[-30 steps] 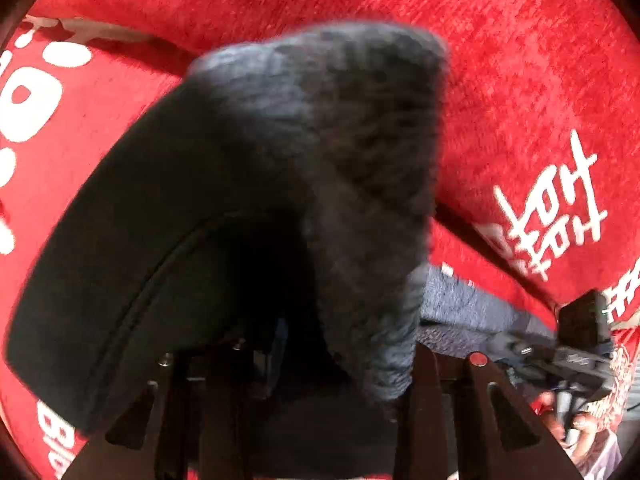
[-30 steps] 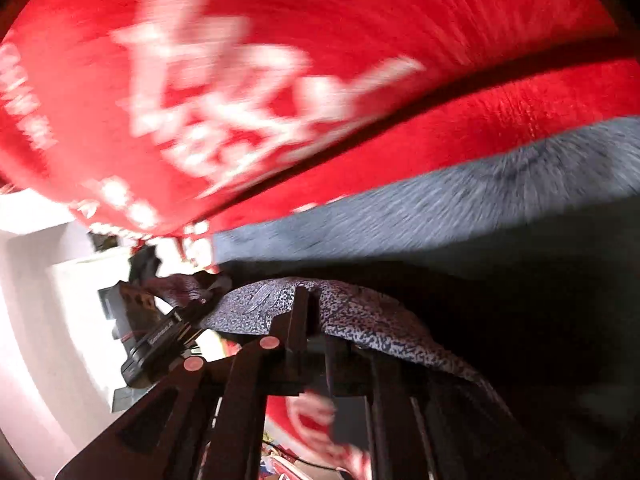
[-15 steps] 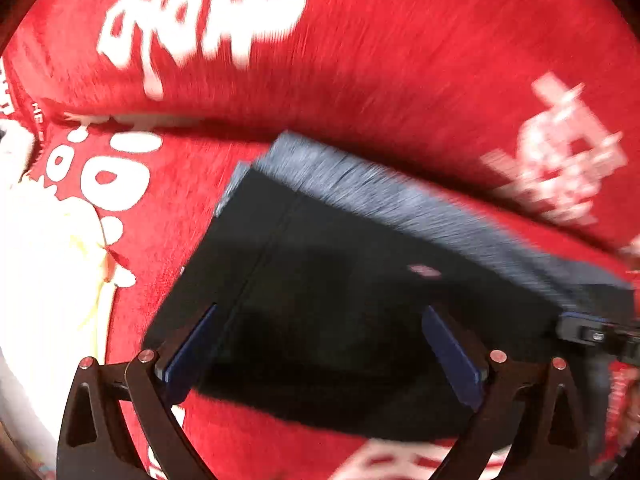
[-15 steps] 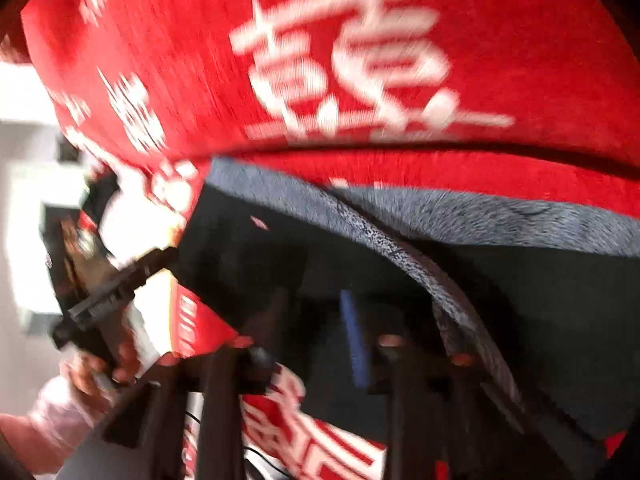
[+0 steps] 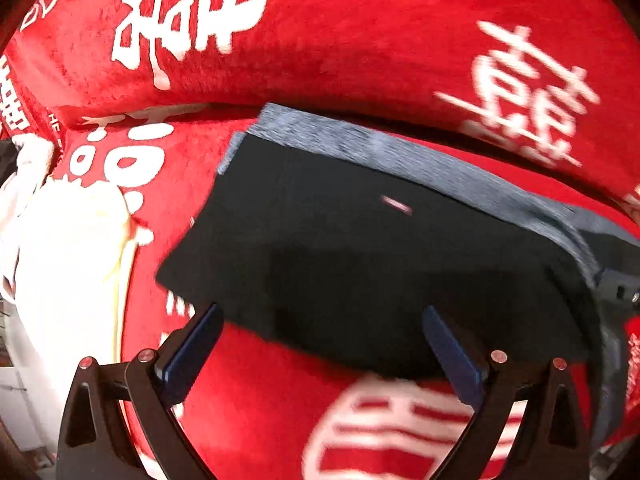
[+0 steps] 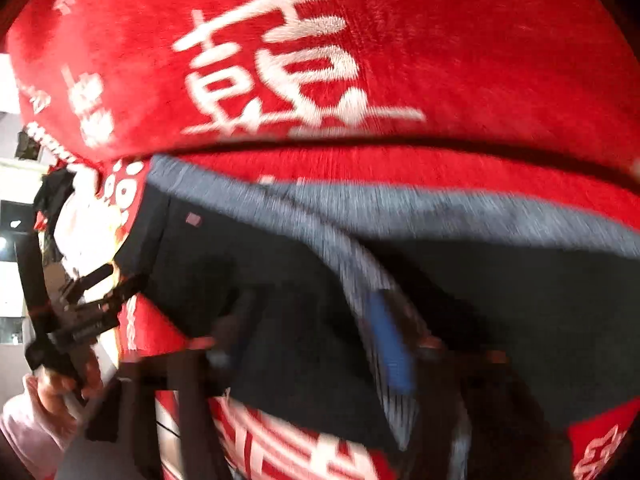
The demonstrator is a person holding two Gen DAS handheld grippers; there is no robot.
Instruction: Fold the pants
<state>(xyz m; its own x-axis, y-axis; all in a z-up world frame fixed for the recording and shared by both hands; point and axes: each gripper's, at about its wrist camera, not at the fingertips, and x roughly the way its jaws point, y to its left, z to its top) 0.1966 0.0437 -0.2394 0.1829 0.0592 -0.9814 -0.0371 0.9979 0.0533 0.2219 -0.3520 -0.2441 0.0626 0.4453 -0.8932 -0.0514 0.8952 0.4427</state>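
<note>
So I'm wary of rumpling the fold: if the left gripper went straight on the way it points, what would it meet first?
Most likely the folded dark pants, near their front edge. The left gripper is open and empty, pointing steeply down at them; depth is unclear.

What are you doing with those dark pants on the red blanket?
A person is folding a pair of dark pants on a red blanket with white writing, using tongs in each hand. The pants lie flat in a folded block with a grey band along the far edge. The left tongs stand wide open above the near edge, holding nothing. The right tongs have just been opening; they look clear of the cloth, though that view is blurred.
</note>
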